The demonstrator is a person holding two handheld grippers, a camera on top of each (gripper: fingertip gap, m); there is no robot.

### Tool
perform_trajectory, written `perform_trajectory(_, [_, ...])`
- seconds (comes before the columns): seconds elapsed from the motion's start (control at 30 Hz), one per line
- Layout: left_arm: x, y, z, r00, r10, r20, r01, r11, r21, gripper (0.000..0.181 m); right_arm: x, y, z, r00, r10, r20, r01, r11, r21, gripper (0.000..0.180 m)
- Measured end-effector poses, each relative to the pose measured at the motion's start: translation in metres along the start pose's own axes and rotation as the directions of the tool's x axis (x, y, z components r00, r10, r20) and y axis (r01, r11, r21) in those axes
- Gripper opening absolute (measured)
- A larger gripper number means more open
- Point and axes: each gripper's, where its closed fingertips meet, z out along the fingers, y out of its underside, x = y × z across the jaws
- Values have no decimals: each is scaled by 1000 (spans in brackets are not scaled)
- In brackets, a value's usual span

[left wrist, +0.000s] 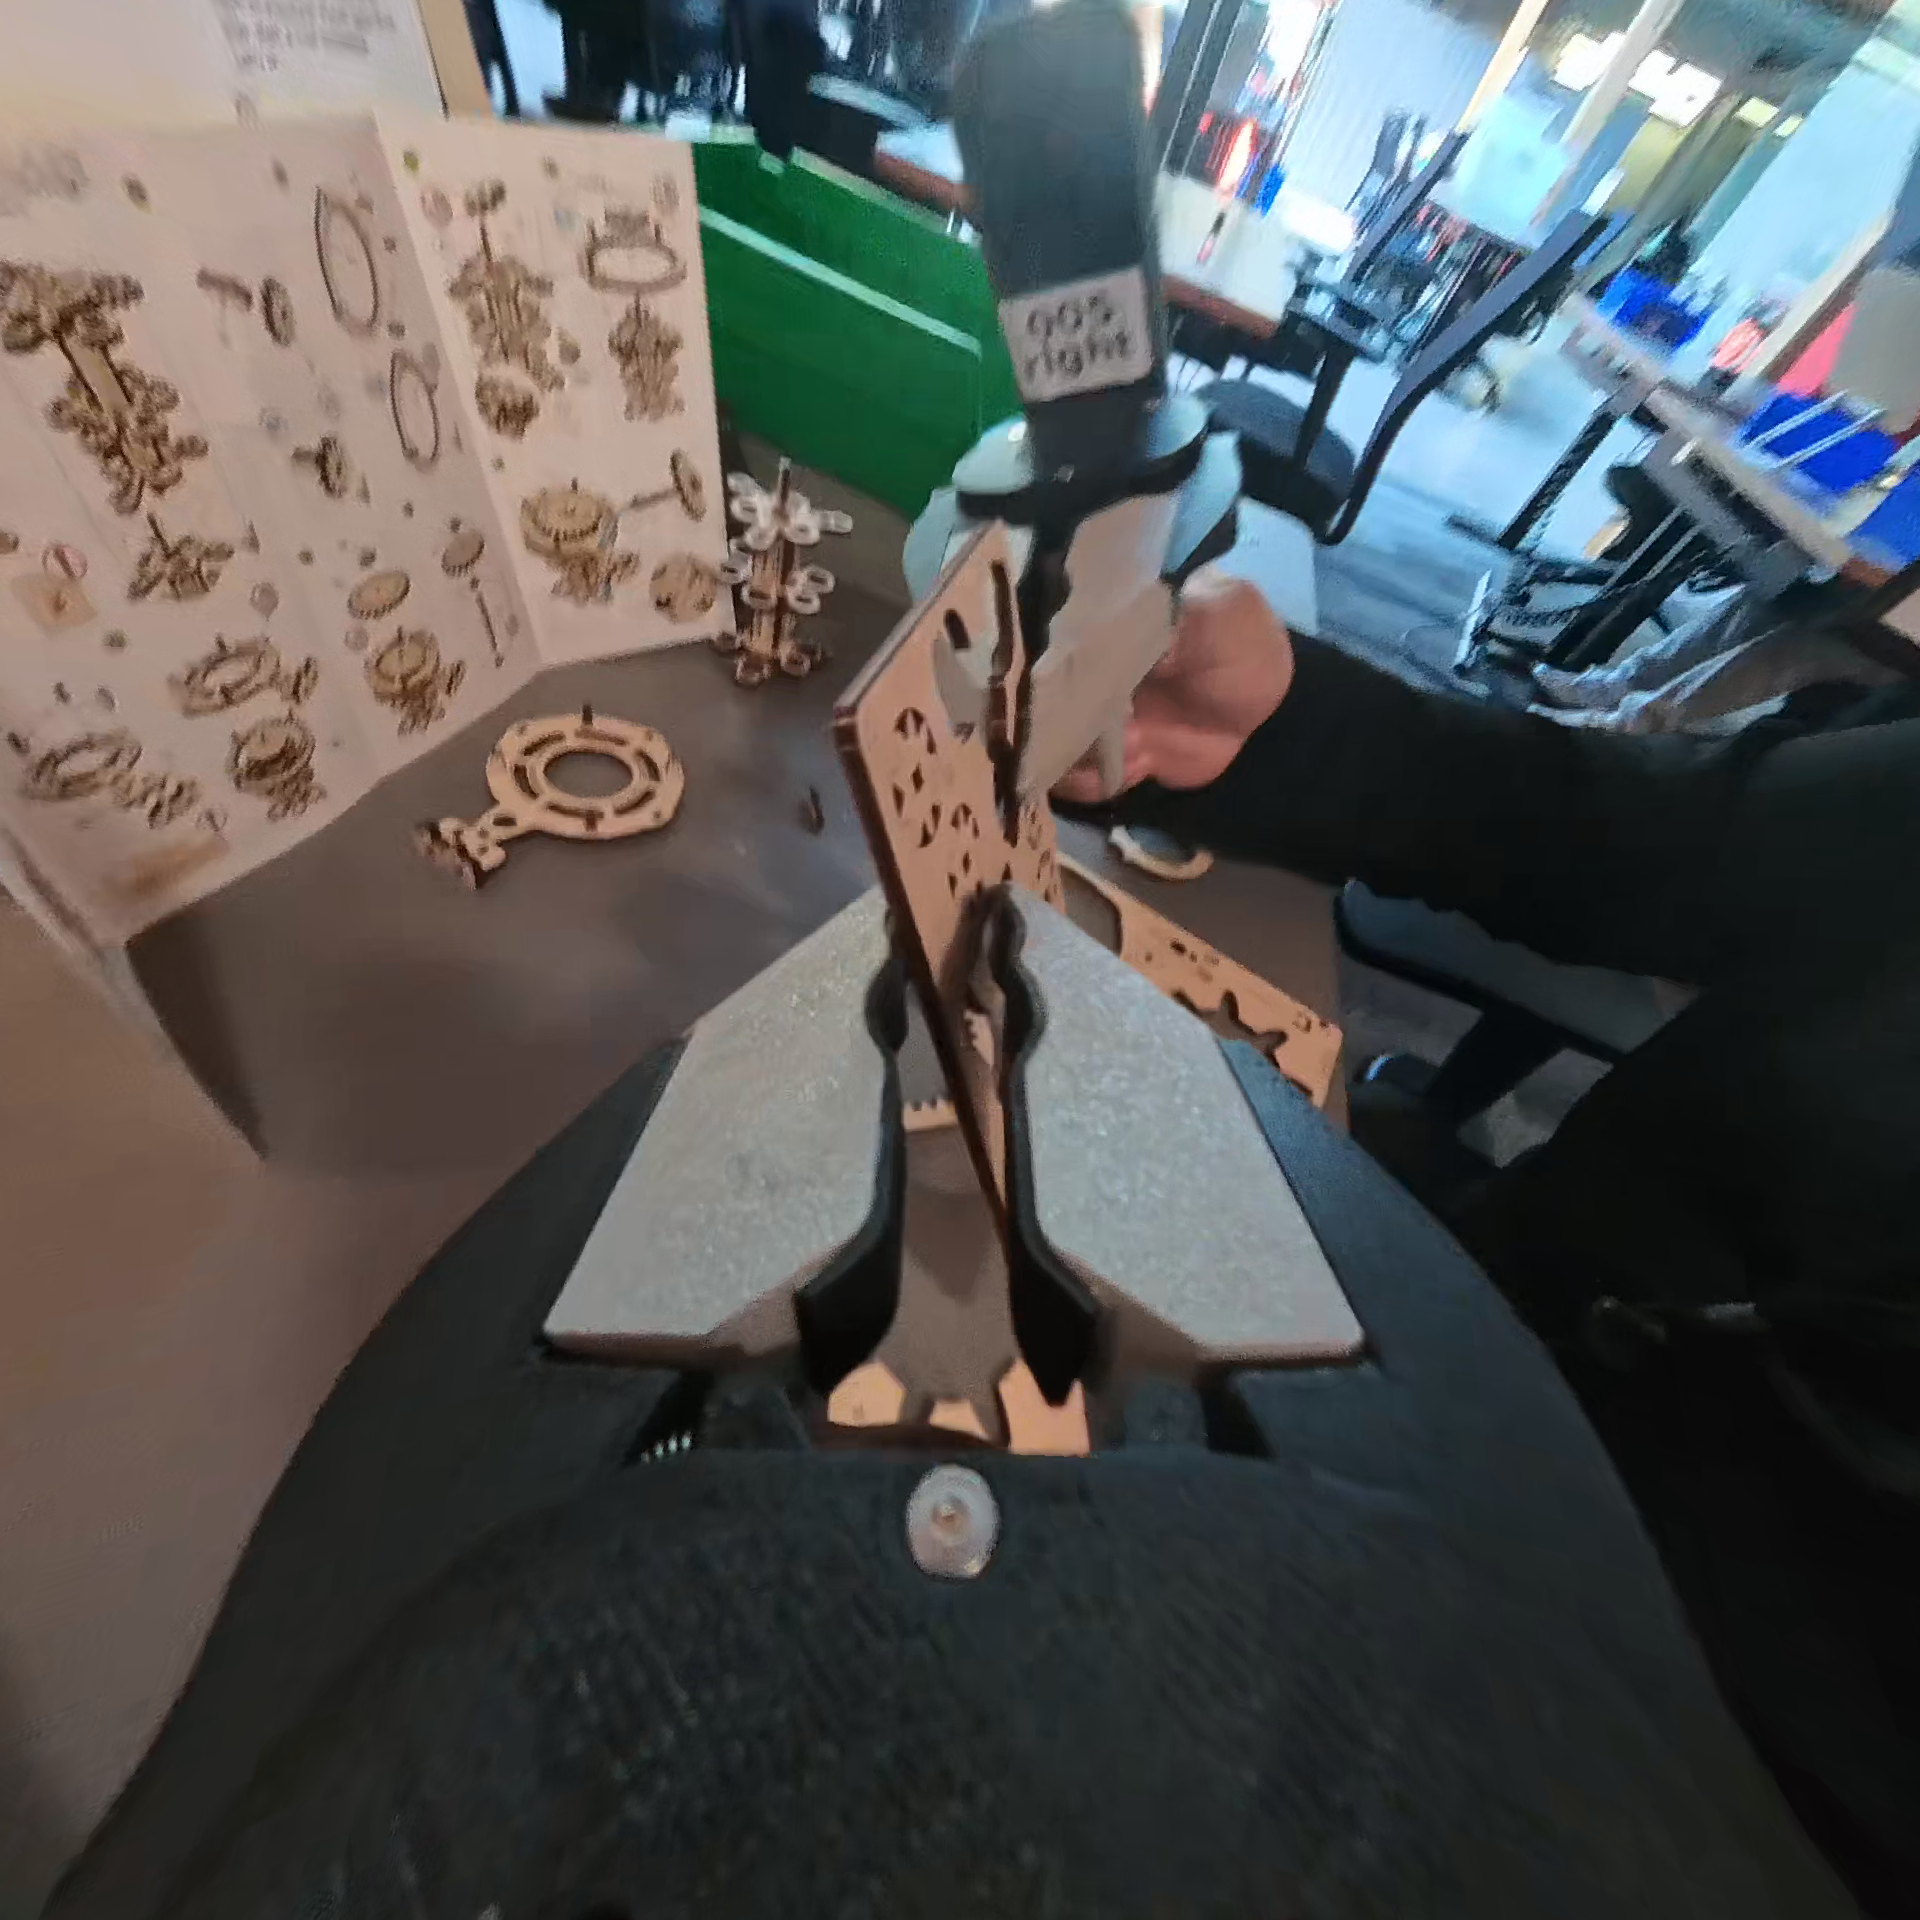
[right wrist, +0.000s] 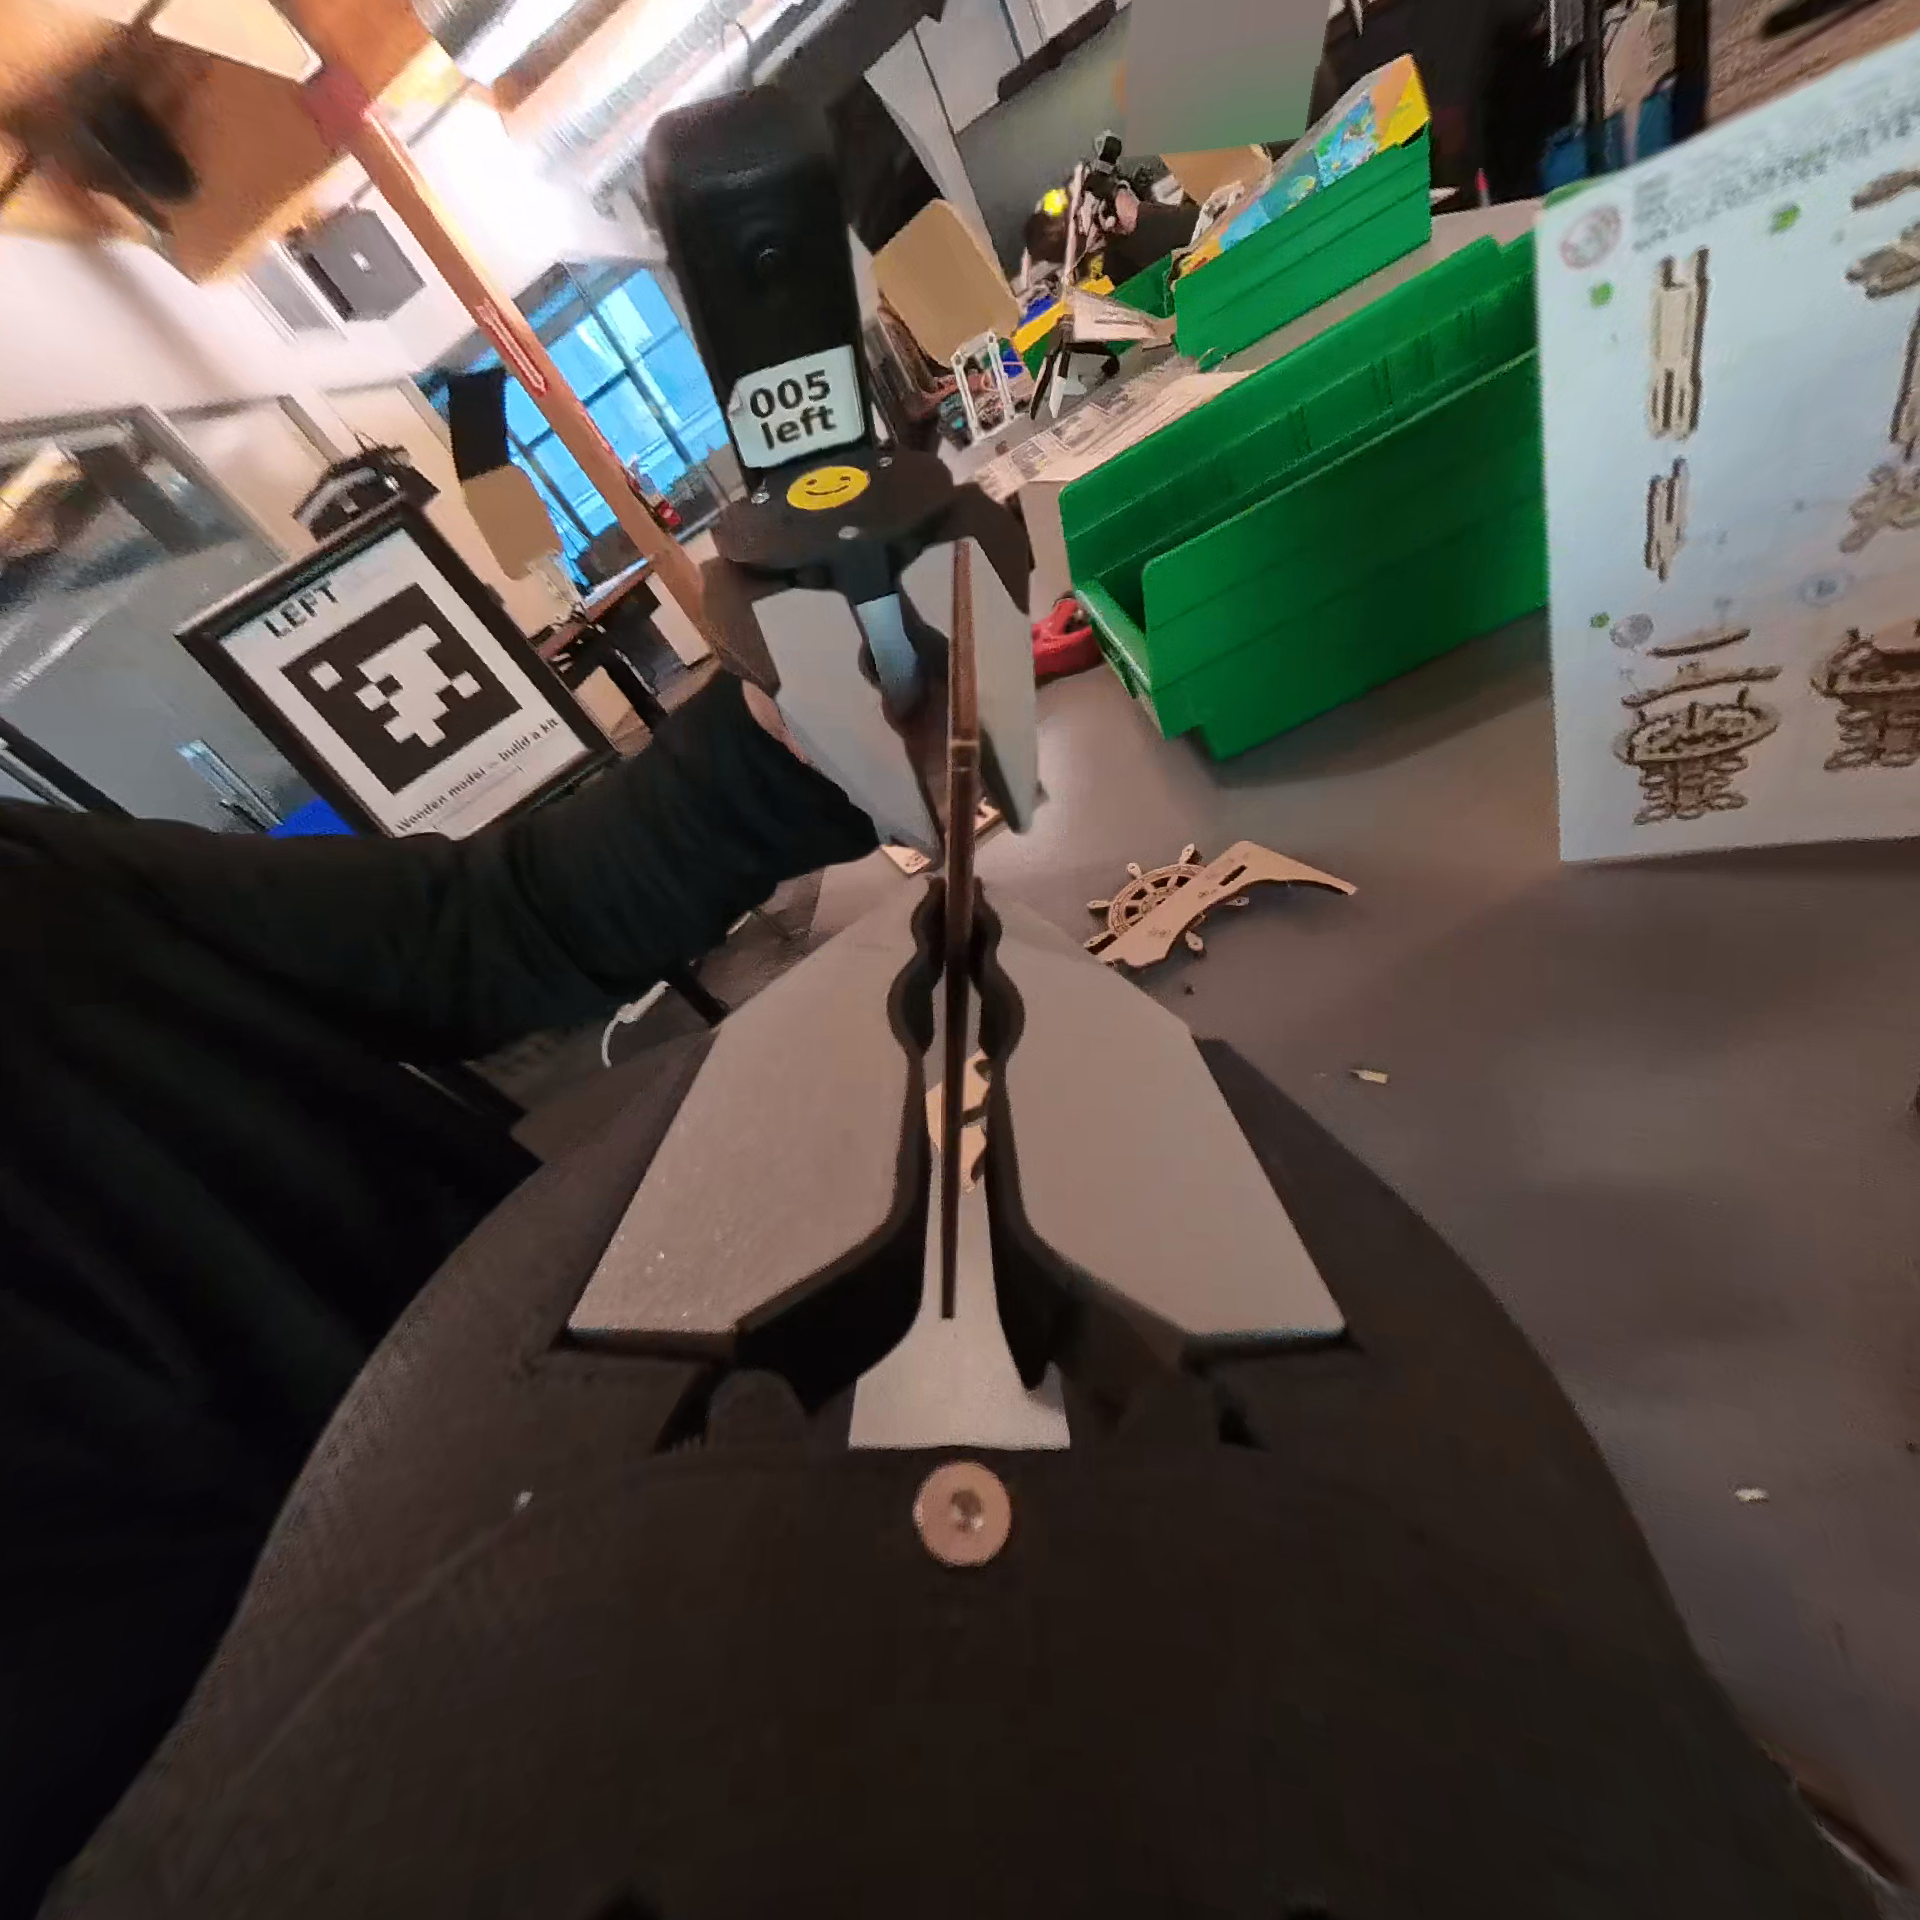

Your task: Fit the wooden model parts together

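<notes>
A thin wooden sheet [left wrist: 935, 769] with many cut-out shapes is held on edge above the dark table [left wrist: 436, 987]. My left gripper [left wrist: 951, 935] is shut on its near end. My right gripper [left wrist: 1023, 665] faces it and is shut on the far end. In the right wrist view the sheet [right wrist: 961, 665] shows edge-on, clamped between my right gripper [right wrist: 961, 925] and the left gripper [right wrist: 951, 769] opposite. A flat wooden ring part [left wrist: 582, 774] and a small wooden tower model [left wrist: 774, 582] stand on the table to the left.
A second cut-out sheet [left wrist: 1247, 997] lies flat under the held one. A wooden ship-wheel part [right wrist: 1174, 904] lies on the table. A folded instruction sheet [left wrist: 343, 468] stands at the left, green bins [right wrist: 1299, 582] behind. A marker sign [right wrist: 395, 686] and office chairs [left wrist: 1403, 395] stand beyond the table. The tips of both grippers are at nearly the same place. From either gripper's tips it is about 25 cm to the small wooden tower model [left wrist: 774, 582].
</notes>
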Motion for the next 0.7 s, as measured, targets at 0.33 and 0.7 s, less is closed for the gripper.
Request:
perform_trajectory(0.33, [-15, -10, 28, 972, -154, -180, 166, 984, 57, 0, 37, -5, -26, 996, 63, -64, -61, 998, 29, 12])
perform_trajectory(0.7, [-14, 9, 35, 926, -283, -250, 296, 955, 18, 0, 39, -18, -41, 995, 93, -33, -90, 991, 96, 0])
